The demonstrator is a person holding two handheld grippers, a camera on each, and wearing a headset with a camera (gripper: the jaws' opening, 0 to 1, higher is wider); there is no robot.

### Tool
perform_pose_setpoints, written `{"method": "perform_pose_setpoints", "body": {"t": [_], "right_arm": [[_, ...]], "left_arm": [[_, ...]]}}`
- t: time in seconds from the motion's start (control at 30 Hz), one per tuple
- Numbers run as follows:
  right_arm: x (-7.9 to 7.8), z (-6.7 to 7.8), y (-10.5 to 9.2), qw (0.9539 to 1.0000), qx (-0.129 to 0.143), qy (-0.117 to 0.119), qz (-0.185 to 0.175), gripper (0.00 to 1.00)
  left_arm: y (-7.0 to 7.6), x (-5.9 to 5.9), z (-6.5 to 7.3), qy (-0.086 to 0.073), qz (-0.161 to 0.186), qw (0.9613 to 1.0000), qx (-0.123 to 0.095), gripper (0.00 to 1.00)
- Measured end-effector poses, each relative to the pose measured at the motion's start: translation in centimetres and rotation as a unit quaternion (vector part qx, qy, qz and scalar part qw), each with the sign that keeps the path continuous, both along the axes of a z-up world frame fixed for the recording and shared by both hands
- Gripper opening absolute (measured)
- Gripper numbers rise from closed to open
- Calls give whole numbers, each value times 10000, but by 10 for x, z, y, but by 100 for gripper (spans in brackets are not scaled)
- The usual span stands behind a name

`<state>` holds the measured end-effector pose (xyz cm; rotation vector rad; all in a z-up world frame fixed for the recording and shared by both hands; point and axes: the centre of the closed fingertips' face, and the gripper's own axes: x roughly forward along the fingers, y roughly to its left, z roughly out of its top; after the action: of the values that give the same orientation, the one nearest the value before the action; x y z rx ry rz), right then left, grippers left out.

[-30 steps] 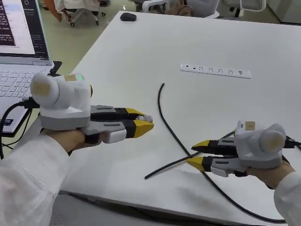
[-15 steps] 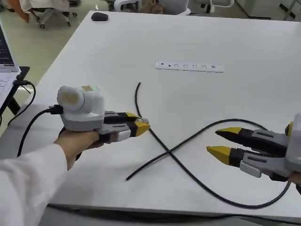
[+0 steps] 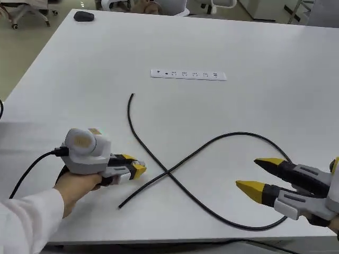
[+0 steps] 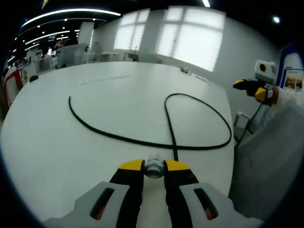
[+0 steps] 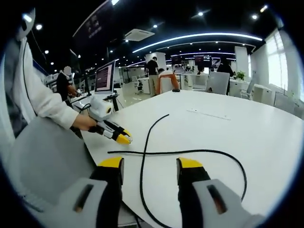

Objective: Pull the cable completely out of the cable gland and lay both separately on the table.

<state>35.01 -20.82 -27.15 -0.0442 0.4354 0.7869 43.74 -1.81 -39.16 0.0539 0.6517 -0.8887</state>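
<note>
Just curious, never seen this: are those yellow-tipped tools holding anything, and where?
The left gripper pinches the small grey cable gland by its sides between its fingers. The right gripper is open, holding nothing.

Head view looks down on the bench [image 3: 254, 47]. Gripper views sit low at 8 and 4 o'clock, facing each other across the cable [image 3: 168, 172] all three share.

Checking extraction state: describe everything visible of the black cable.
The black cable is thin and flexible-looking, lying flat on the white table, crossing itself once into a loop. One end points toward the power strip; the other lies near the left gripper, which grips the cable gland, apart from both. The open right gripper hovers over the loop; contact can't be told.
</note>
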Motion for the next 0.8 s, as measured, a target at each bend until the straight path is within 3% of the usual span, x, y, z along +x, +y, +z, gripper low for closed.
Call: {"method": "perform_pose_setpoints", "body": {"t": [0.07,0.23,0.3,0.43,0.57,0.7,0.77,0.8], "right_arm": [[-1,-3,-2,10000,-7,48,-48,47],[-1,-6,-2,9997,55,149,-190,48],[-1,-8,-3,9994,67,198,-265,49],[-3,-9,-1,9993,66,232,-287,49],[-5,-10,-2,9992,38,281,-280,50],[-5,-12,-10,9988,-31,328,-369,56],[-6,-11,-16,9984,-24,371,-423,58],[-7,-12,-20,9980,-40,439,-445,59]], "left_arm": [[4,-4,-11,68,-59,9996,265,18],[10,-4,-20,135,53,9996,249,18],[9,-2,-17,45,49,9997,222,18],[12,-3,-18,36,55,9996,262,18],[11,-12,-17,-2,-224,9989,403,23],[14,-15,-5,166,-282,9987,394,30],[14,-19,12,123,-425,9984,364,37],[15,-24,23,17,-582,9975,396,41]]}}
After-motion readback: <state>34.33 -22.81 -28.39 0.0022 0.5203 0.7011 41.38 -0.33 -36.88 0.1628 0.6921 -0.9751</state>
